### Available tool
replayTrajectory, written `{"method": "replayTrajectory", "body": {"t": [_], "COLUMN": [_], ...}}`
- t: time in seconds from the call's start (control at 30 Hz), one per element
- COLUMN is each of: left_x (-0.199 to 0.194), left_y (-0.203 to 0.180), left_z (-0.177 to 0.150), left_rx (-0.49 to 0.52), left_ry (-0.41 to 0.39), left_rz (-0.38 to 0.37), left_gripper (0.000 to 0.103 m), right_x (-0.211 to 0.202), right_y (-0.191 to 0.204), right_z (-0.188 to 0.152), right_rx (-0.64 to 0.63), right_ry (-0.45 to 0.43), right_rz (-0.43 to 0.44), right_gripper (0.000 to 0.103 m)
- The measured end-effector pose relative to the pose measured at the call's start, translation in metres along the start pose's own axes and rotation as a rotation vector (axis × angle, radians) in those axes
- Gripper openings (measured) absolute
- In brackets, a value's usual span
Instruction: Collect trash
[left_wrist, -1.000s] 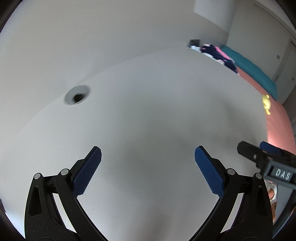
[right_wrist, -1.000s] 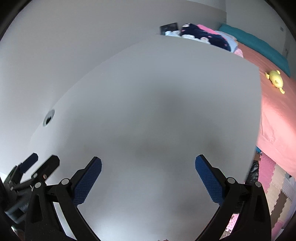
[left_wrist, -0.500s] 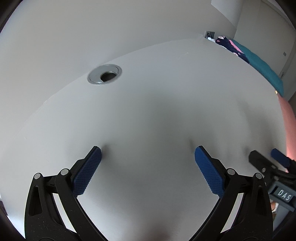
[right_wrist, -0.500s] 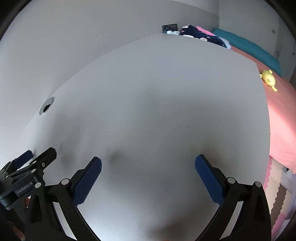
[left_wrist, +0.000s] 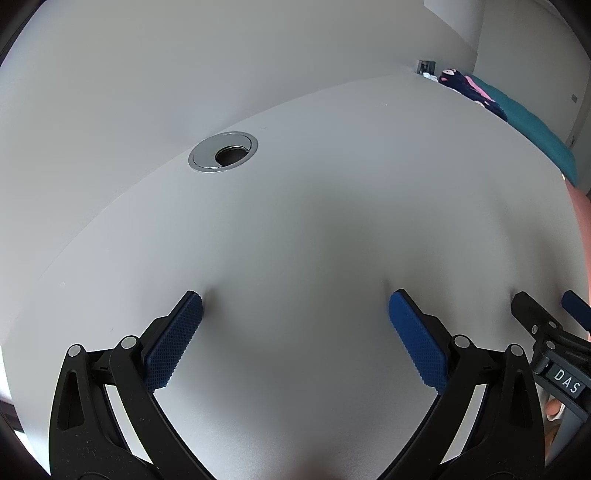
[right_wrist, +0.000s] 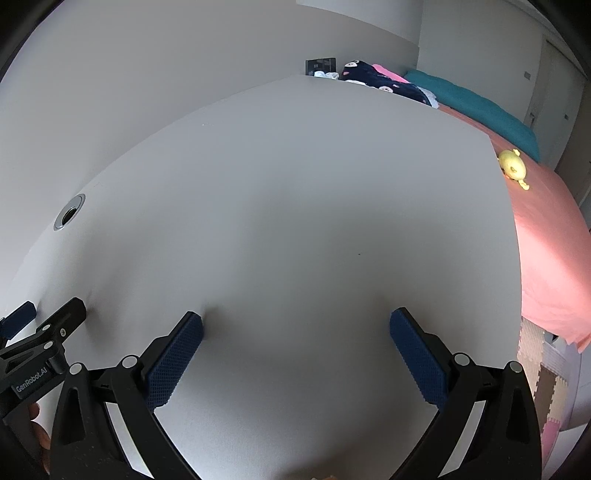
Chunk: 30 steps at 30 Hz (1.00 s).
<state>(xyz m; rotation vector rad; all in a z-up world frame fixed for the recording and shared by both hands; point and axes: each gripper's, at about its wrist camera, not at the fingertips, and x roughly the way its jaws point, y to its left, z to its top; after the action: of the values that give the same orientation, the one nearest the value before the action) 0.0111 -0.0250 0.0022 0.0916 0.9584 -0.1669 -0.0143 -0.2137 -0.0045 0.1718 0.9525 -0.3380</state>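
Note:
No trash shows in either view. My left gripper (left_wrist: 295, 301) is open and empty, its blue fingertips resting on or just above the white table (left_wrist: 332, 192). My right gripper (right_wrist: 295, 321) is open and empty too, low over the same table (right_wrist: 295, 184). The right gripper shows at the right edge of the left wrist view (left_wrist: 546, 314). The left gripper shows at the left edge of the right wrist view (right_wrist: 44, 321).
A round metal cable hole (left_wrist: 222, 151) sits near the table's back edge, also in the right wrist view (right_wrist: 69, 217). Beyond the table's right edge lie a bed with a pink sheet (right_wrist: 546, 240), a yellow toy (right_wrist: 512, 168), a teal pillow (right_wrist: 476, 107) and dark clothes (right_wrist: 384, 83). Foam floor mats (right_wrist: 543, 387) lie below.
Both grippers have come down and forward over the table, close to its surface. The cable hole has shifted right and nearer in the left wrist view. The jaws stayed open.

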Motion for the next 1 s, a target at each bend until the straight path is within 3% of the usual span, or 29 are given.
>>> {"method": "replayTrajectory", "body": {"t": [1.0], "left_x": [0.0016], "left_y": [0.0011], "left_z": [0.0011], "left_rx": [0.0], "left_ry": [0.0], "left_rz": [0.0], "left_gripper": [0.098], "right_x": [0.0027], "right_y": [0.0008], "right_z": [0.002], "right_rx": [0.0], "right_ry": [0.0], "right_rz": [-0.003], "right_gripper": [0.101]}}
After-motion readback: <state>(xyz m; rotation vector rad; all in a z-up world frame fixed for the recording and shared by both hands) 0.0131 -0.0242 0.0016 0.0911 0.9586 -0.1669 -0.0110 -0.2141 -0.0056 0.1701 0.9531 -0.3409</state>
